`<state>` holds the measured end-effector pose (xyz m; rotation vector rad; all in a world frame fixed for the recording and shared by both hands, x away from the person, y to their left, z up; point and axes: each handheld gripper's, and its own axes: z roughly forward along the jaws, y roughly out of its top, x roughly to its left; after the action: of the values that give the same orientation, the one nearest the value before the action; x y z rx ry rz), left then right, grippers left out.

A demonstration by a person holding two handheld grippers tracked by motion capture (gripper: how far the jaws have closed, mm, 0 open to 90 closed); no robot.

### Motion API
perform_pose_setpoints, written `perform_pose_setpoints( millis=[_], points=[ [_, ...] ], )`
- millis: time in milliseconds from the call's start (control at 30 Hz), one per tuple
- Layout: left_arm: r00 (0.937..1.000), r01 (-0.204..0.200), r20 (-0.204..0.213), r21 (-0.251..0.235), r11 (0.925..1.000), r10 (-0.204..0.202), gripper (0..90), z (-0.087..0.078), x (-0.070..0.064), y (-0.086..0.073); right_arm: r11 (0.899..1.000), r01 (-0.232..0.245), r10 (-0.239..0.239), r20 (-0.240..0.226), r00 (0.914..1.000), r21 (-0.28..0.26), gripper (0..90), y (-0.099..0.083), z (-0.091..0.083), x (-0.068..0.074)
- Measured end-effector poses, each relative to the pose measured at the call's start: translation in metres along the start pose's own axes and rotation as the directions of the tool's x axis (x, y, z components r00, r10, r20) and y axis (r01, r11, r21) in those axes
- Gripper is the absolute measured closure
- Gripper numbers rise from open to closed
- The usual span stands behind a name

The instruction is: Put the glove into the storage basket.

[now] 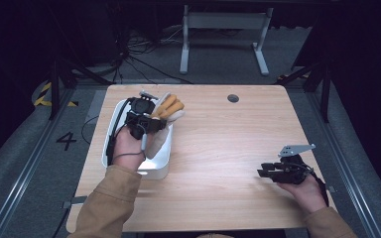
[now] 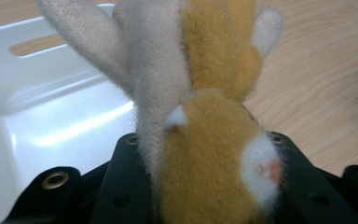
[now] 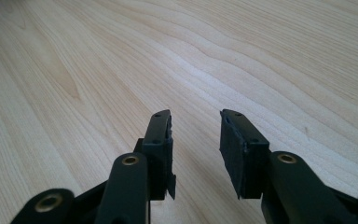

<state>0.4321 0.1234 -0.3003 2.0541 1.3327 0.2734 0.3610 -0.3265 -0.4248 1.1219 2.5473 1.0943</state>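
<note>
We see a plush toy (image 1: 167,110), tan and cream, held up over the far right part of a white bin (image 1: 159,163) that sits at the left side of the wooden surface (image 1: 218,148). In the high view its tan end reaches out past the bin's far right corner, while a pale part hangs down toward the inside of the bin. In the left gripper view the plush toy (image 2: 205,158) rises straight out from between the black jaws, its cream ear-like flaps spreading at the top, a white patch with a pink spot on its right side, and the white bin (image 2: 51,93) lying behind it to the left with a slot in its wall.

The left gripper (image 1: 146,121) is closed on the plush toy, the fur squeezed between its jaws; the person's left hand (image 1: 128,144) grips it from below, a tan sleeve (image 1: 106,203) trailing back to the near edge.

Well apart, on the right side of the surface near its front, the right gripper (image 1: 264,172) lies low in the person's right hand (image 1: 307,191), pointing left. In the right gripper view we see the right gripper (image 3: 196,154) with its jaws parted and a clear gap between them, holding nothing, just bare wood grain ahead.

Beyond the surface we make out a dark floor with cables and the white legs of another table (image 1: 223,37).
</note>
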Motion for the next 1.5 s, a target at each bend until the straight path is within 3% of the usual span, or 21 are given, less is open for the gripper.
perform_pose_setpoints(
  millis=[267, 367, 600, 1067, 1500],
  points=[
    [0.9962, 0.073, -0.049, 0.010, 0.9973, -0.072, 69.3, 0.005, 0.021, -0.002, 1.000, -0.001, 0.001, 0.001, 1.0000, 0.002, 63.7, 0.000, 0.000, 0.000],
    [0.9921, 0.113, -0.058, 0.024, 0.9933, -0.111, 69.2, 0.011, 0.032, -0.003, 1.000, -0.002, 0.002, 0.000, 1.0000, 0.000, 63.6, 0.000, 0.000, 0.000],
    [0.9838, 0.165, -0.080, 0.054, 0.9848, -0.160, 69.1, 0.025, 0.047, -0.005, 1.000, -0.003, 0.003, 0.002, 1.0000, 0.001, 63.6, 0.000, 0.000, 0.000],
    [0.9733, 0.218, -0.096, 0.103, 0.9705, -0.209, 68.8, 0.053, 0.062, -0.014, 1.000, -0.006, 0.006, -0.001, 1.0000, -0.001, 63.3, -0.001, 0.000, -0.001],
    [0.9635, 0.261, -0.113, 0.188, 0.9469, -0.243, 68.5, 0.079, 0.070, -0.019, 1.000, -0.009, 0.009, -0.003, 1.0000, -0.003, 63.0, -0.001, 0.000, -0.001]
  ],
)
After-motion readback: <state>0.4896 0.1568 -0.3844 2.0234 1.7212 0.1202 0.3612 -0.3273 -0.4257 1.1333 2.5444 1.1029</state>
